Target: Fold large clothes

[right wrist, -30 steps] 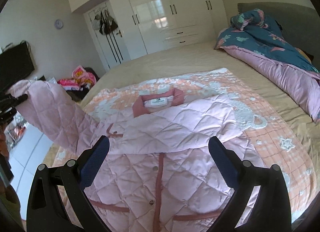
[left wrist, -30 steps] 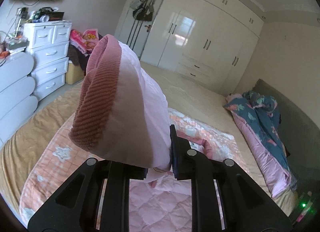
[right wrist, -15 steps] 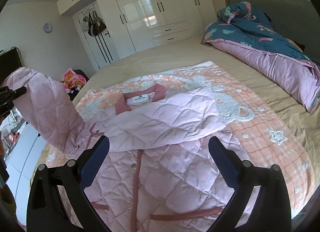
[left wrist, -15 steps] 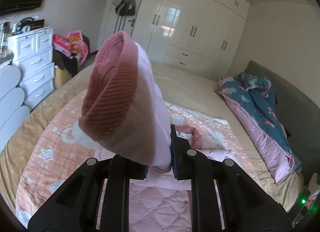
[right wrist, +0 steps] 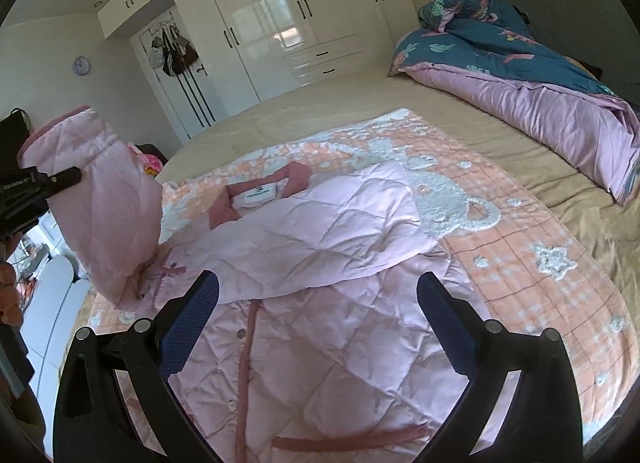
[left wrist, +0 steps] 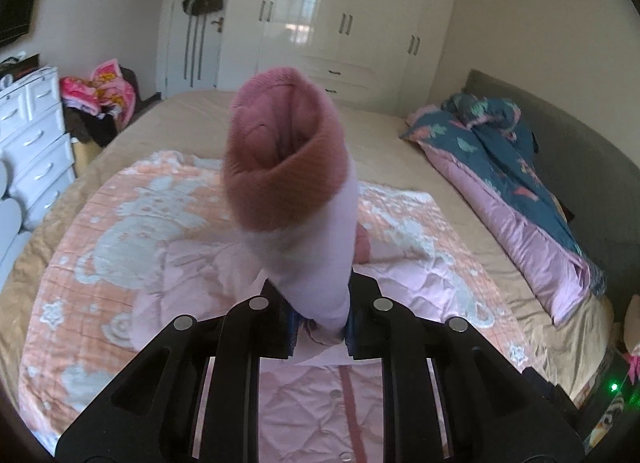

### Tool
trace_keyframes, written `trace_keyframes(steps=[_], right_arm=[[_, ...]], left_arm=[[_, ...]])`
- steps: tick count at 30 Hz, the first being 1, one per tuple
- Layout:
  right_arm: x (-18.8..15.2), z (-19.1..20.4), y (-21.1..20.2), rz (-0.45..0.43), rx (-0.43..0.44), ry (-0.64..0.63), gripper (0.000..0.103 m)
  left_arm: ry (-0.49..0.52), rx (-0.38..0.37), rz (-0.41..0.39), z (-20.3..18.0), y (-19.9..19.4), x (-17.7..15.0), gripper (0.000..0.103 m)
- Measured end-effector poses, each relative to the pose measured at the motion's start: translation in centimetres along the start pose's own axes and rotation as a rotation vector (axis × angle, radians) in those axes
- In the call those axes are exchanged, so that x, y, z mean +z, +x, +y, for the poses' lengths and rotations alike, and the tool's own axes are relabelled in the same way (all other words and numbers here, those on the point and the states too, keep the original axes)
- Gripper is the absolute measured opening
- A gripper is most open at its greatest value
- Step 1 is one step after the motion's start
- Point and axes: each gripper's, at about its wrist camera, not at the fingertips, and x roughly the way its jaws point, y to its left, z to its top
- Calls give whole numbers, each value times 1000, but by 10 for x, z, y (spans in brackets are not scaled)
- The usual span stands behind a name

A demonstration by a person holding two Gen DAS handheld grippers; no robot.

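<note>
A pink quilted jacket [right wrist: 320, 303] lies front up on the peach blanket [right wrist: 540, 263] on the bed, collar [right wrist: 260, 199] at the far end. One sleeve [right wrist: 320, 239] is folded across its chest. My left gripper [left wrist: 318, 327] is shut on the other sleeve [left wrist: 308, 247] and holds it raised, its dark pink ribbed cuff [left wrist: 286, 155] facing the camera. That raised sleeve [right wrist: 104, 199] shows at the left in the right wrist view. My right gripper [right wrist: 318, 311] is open and empty above the jacket's middle.
A rolled teal and lilac duvet [right wrist: 520, 75] lies along the bed's right side by the grey headboard [left wrist: 580, 151]. A white dresser [left wrist: 32, 135] stands left of the bed. White wardrobes [left wrist: 340, 31] line the far wall.
My left gripper has swung the raised sleeve to the right, over the jacket, and the cuff opening now faces the camera. My right gripper has stayed open and shifted slightly over the jacket.
</note>
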Motion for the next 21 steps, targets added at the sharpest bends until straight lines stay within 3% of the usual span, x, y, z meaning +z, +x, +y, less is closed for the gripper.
trace_keyframes(steps=[21], right_arm=[[0,-76,29,15,-82,115,99]], left_arm=[[152,-63,219,-83,104,-72,7]])
